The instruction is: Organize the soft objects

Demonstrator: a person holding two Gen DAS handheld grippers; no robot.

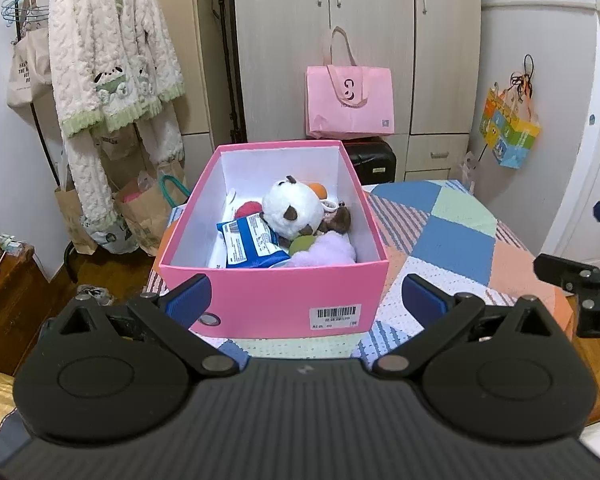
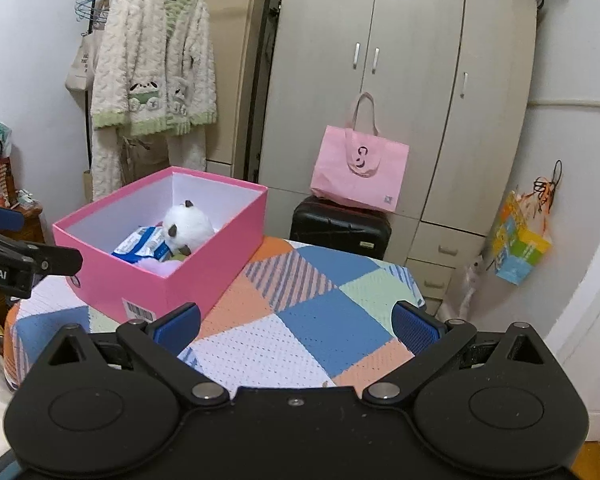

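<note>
A pink box (image 1: 284,300) stands open on the patchwork-covered table (image 1: 452,240). Inside lie a white plush toy (image 1: 290,210), a blue and white packet (image 1: 252,246), a lilac soft item (image 1: 324,252) and red, orange and green soft pieces. My left gripper (image 1: 306,300) is open and empty, just in front of the box's near wall. My right gripper (image 2: 296,330) is open and empty over the table, to the right of the box (image 2: 204,248). The plush toy (image 2: 188,226) and packet (image 2: 142,246) show there too.
A pink tote bag (image 2: 360,168) sits on a black suitcase (image 2: 340,228) before the wardrobe (image 2: 400,60). A fluffy robe (image 1: 108,48) hangs on a rack at the left, paper bags (image 1: 140,212) below it. A colourful bag (image 2: 520,240) hangs on the right wall.
</note>
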